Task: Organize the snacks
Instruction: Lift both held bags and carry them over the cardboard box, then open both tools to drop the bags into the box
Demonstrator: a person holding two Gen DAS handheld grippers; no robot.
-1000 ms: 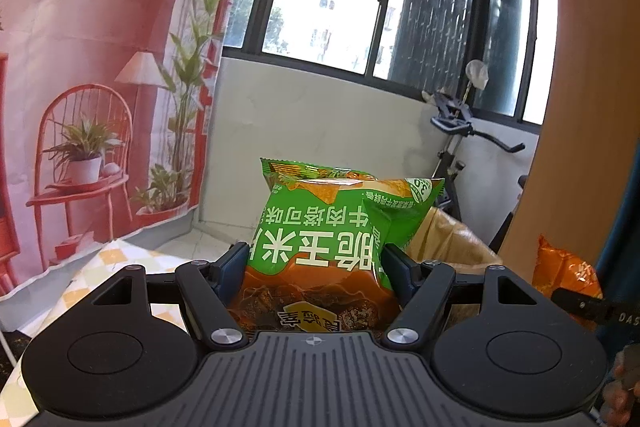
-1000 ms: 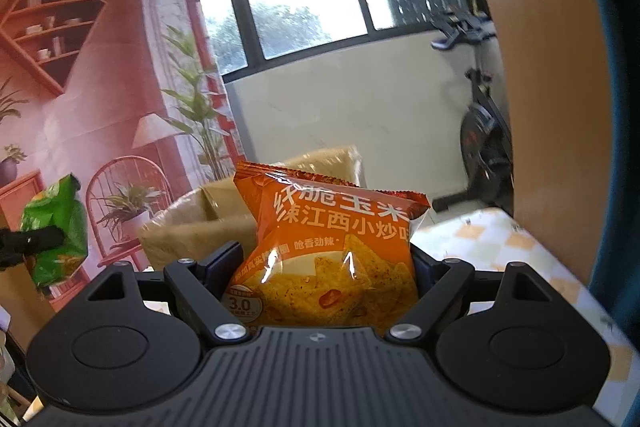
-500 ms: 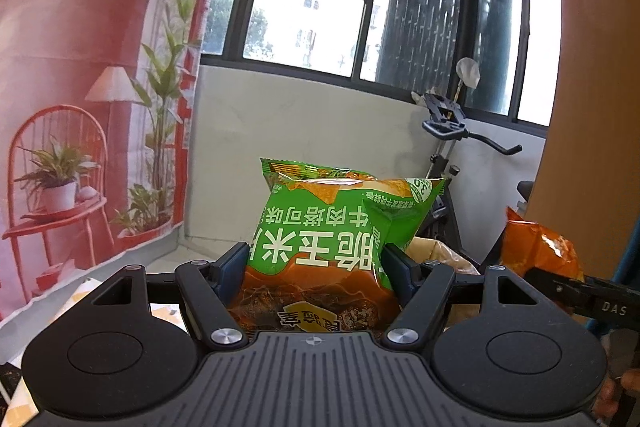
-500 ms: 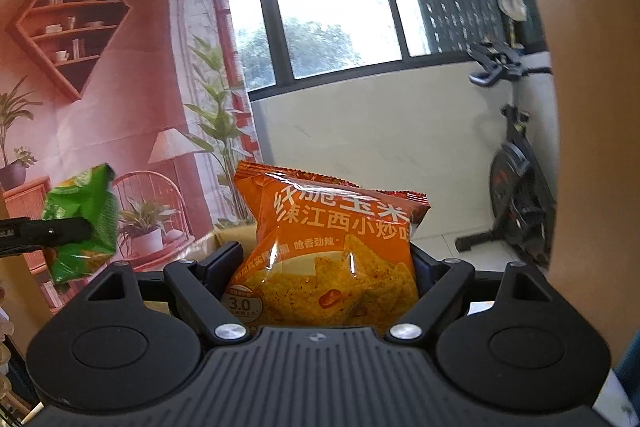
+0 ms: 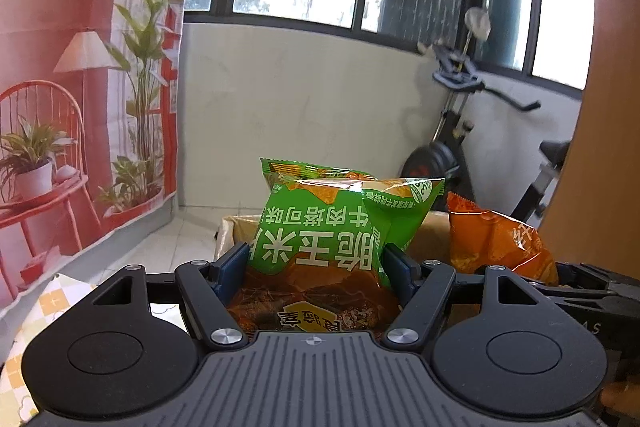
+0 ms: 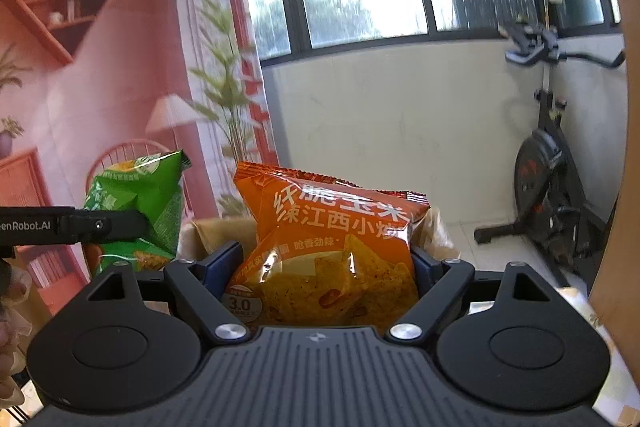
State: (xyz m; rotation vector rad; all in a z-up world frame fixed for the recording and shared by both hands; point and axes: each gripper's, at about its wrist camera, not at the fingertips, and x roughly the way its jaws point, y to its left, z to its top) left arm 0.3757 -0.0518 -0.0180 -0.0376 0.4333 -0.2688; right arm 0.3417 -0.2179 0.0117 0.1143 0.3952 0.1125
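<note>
My left gripper (image 5: 316, 263) is shut on a green snack bag (image 5: 340, 227), held upside down in the air. My right gripper (image 6: 328, 259) is shut on an orange snack bag (image 6: 332, 247), held upright. Each bag shows in the other view: the orange bag (image 5: 496, 243) to the right in the left wrist view, the green bag (image 6: 136, 211) to the left in the right wrist view. A brown cardboard box (image 5: 236, 231) with open flaps sits just behind and below both bags; it also shows in the right wrist view (image 6: 216, 231).
A pink printed backdrop (image 5: 60, 67) hangs on the left. An exercise bike (image 6: 552, 163) stands by the white wall under the windows. A wooden panel (image 5: 600, 107) rises at the right. A checked tablecloth (image 5: 44, 307) shows at the lower left.
Both grippers have moved closer together and toward the box, each still holding its bag. The box now shows directly behind both bags.
</note>
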